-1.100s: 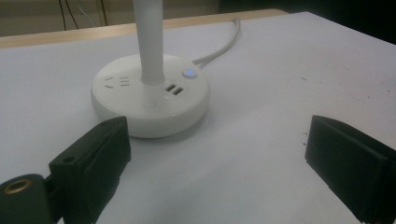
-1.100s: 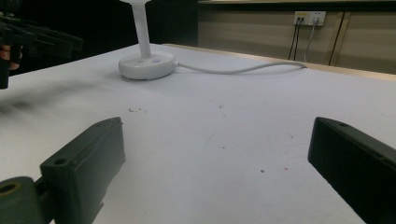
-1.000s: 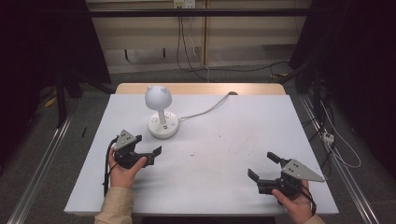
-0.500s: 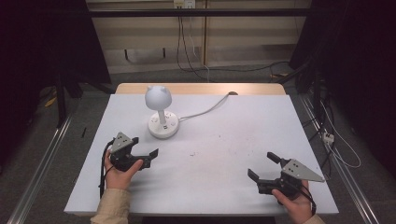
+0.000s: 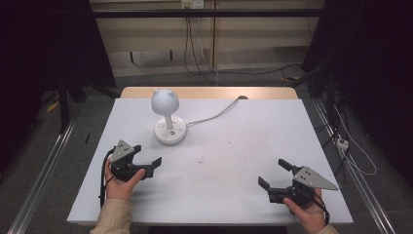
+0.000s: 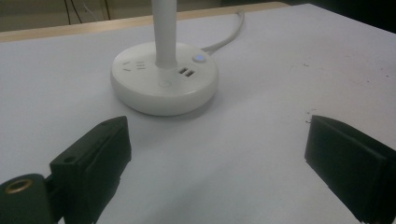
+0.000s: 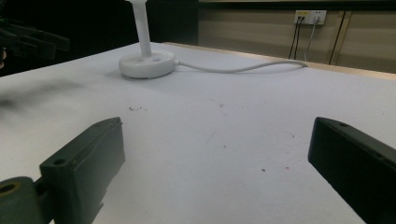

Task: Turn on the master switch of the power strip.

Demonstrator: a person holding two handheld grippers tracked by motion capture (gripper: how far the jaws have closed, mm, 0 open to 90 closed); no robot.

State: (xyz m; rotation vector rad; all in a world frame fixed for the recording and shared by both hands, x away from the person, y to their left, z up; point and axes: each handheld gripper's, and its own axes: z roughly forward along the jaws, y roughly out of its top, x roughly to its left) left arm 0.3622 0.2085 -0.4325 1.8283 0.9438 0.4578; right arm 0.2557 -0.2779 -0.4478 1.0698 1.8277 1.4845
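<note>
A white desk lamp [image 5: 165, 101] with a round head stands on its disc base [image 5: 170, 132] at the table's back left. Its base [image 6: 163, 79] carries sockets, two USB ports and a small blue-lit button [image 6: 200, 58]. My left gripper [image 5: 146, 155] is open and empty just in front of the base, with its jaws pointing toward it; in its own view the left gripper [image 6: 217, 154] frames bare tabletop. My right gripper [image 5: 272, 173] stays open and empty near the front right edge, far from the lamp base [image 7: 147, 64]; between the right gripper [image 7: 215, 163] jaws lies only table.
The lamp's white cable [image 5: 216, 115] runs from the base over the white table [image 5: 229, 161] to its back edge. Small dark specks [image 7: 135, 108] mark the surface. Wall sockets [image 7: 308, 17] and hanging cords sit behind the table. Metal rails flank both sides.
My left gripper has drawn back a little toward the near left, away from the lamp base. The right gripper has not moved.
</note>
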